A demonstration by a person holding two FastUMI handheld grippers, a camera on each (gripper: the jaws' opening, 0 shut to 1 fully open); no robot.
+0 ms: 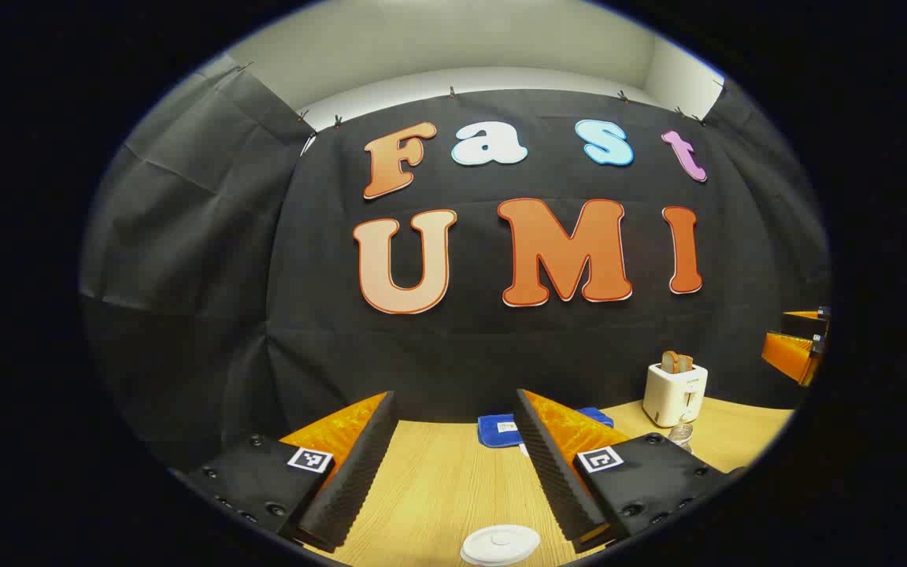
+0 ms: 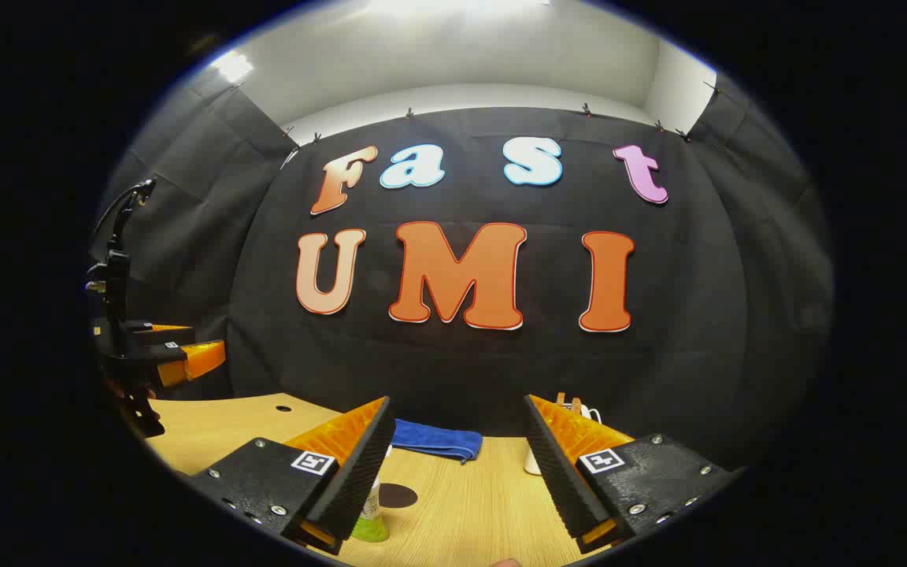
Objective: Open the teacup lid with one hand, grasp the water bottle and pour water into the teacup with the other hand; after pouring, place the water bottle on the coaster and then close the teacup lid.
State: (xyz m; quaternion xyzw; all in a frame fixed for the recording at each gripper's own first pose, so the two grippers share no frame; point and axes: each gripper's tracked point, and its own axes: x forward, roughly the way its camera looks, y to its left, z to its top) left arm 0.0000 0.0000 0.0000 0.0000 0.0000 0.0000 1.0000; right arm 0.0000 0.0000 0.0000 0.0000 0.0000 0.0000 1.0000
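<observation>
My left gripper [image 1: 455, 398] is open above the wooden table [image 1: 453, 480], with nothing between its fingers. A white round teacup lid [image 1: 501, 543] lies below it at the bottom edge of the left gripper view; the cup under it is hidden. My right gripper [image 2: 457, 402] is also open and empty. The water bottle [image 2: 372, 512], with a white label and a green base, stands half hidden behind its left finger [image 2: 359, 465]. A dark round coaster [image 2: 398, 494] lies on the table just right of the bottle.
A folded blue cloth [image 1: 505, 429] [image 2: 434, 441] lies at the table's back. A white toaster [image 1: 675, 394] with bread stands back right, a small clear object [image 1: 680, 433] before it. Each view shows the other gripper [image 1: 796, 346] [image 2: 162, 354] at its side.
</observation>
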